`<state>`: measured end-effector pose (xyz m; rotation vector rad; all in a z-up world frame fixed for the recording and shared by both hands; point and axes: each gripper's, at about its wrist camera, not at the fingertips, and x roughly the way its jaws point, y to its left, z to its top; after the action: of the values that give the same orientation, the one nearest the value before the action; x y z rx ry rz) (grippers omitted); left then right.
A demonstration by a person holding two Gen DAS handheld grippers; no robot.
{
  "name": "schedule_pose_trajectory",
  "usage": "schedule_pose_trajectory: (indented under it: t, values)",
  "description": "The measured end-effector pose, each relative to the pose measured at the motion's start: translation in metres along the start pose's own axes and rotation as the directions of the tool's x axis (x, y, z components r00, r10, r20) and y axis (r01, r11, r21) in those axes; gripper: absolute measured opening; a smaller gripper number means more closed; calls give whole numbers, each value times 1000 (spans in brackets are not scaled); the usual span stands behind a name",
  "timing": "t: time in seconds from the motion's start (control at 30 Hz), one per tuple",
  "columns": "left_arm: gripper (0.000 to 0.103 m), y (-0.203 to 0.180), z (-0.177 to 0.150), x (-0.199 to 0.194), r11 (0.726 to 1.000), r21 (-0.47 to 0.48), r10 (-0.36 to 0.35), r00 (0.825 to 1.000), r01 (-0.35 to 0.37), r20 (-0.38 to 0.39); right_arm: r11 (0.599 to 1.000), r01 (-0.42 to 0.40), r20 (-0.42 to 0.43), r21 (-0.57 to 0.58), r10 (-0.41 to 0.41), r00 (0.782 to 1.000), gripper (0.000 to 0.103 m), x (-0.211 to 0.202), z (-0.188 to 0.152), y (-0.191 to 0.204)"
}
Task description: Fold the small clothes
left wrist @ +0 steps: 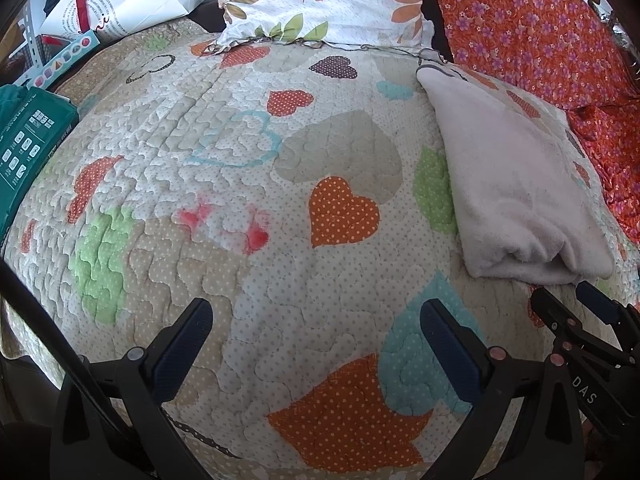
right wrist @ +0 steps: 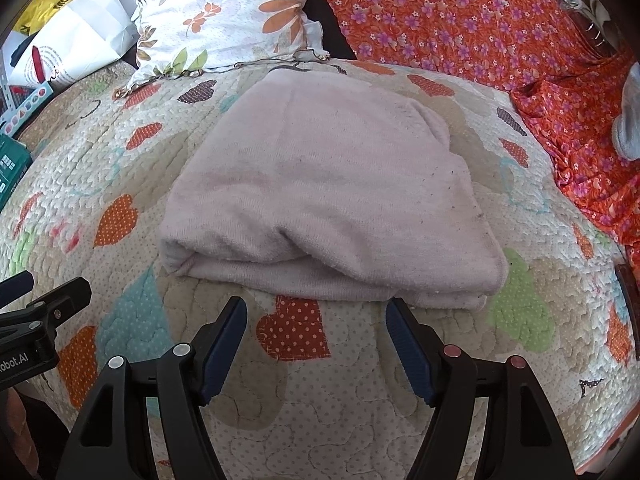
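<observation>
A pale pink-grey cloth (right wrist: 328, 196) lies folded in layers on the heart-patterned quilt (right wrist: 304, 392). It also shows at the right of the left wrist view (left wrist: 516, 184). My right gripper (right wrist: 316, 320) is open and empty, just short of the cloth's near folded edge. My left gripper (left wrist: 316, 320) is open and empty over bare quilt (left wrist: 240, 184), to the left of the cloth. The right gripper shows in the left wrist view (left wrist: 568, 300) at the lower right. The left gripper shows in the right wrist view (right wrist: 48, 288) at the left edge.
A floral pillow (left wrist: 320, 0) lies at the head of the bed. An orange flowered sheet (right wrist: 500, 32) is bunched along the right. White bags (left wrist: 120, 4) and a green box (left wrist: 24, 140) sit at the left edge. A grey item (right wrist: 630, 120) lies at the far right.
</observation>
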<state>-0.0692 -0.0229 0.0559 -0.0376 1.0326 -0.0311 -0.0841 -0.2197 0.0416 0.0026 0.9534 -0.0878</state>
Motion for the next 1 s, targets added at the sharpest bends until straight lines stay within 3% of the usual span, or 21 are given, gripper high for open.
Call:
schedule_pose_trajectory:
  t: [1.0]
  values:
    - [103,1,-1,4,1000,5,-6,1000,6,-12,1000,20,-1,15,-20,1000,77,0,1,-5]
